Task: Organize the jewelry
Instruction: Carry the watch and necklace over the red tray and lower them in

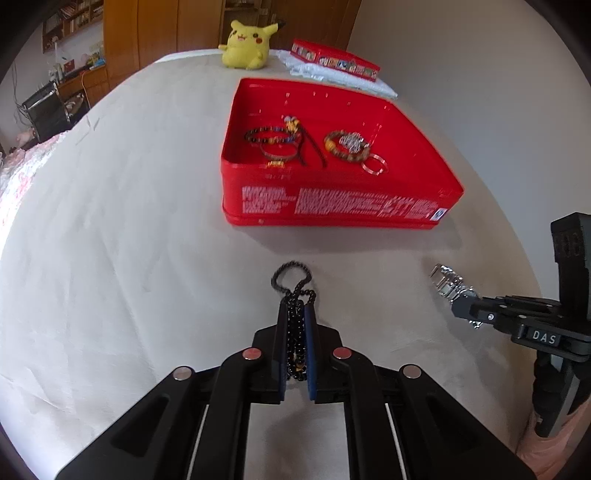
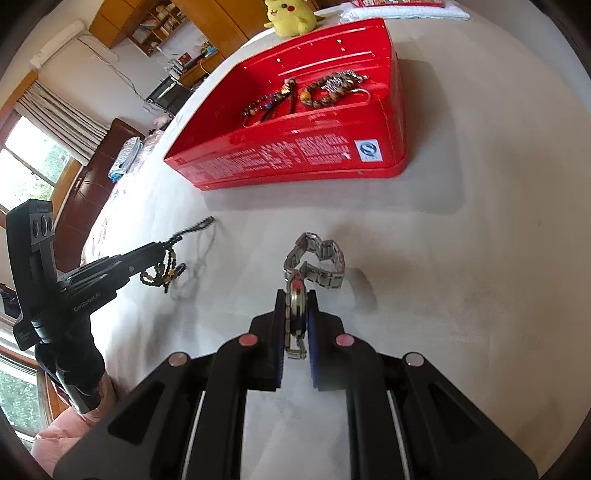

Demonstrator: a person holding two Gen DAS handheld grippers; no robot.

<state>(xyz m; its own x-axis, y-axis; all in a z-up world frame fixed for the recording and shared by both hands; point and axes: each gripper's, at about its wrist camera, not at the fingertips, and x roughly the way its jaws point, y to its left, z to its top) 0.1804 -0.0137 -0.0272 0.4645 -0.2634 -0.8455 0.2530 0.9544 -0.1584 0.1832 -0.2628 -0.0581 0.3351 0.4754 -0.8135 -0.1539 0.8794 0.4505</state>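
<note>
The left gripper (image 1: 296, 321) pinches a black bead necklace (image 1: 293, 280), the right gripper (image 2: 296, 310) clamps a metal watch (image 2: 314, 262), the red tin (image 1: 332, 210) at 12 o'clock.

The red tin box (image 1: 332, 206) looks like glossy painted metal, its inner walls throwing bright reflections, white print on the near wall. It sits on a matt, smooth beige cloth (image 1: 129, 229) with faint creases. The black bead necklace (image 1: 295, 295) near the box has small shiny beads. To the right, the watch (image 2: 317, 262) is polished metal with a bright linked band. Both grippers are matt black plastic; the left gripper (image 1: 296, 314) and right gripper (image 2: 296, 299) carry blue rubbery-looking pads and dull round metal studs. Far off, the yellow plush toy (image 1: 245, 46) is soft fuzzy fabric, with varnished wood cabinets (image 1: 155, 33) behind.
</note>
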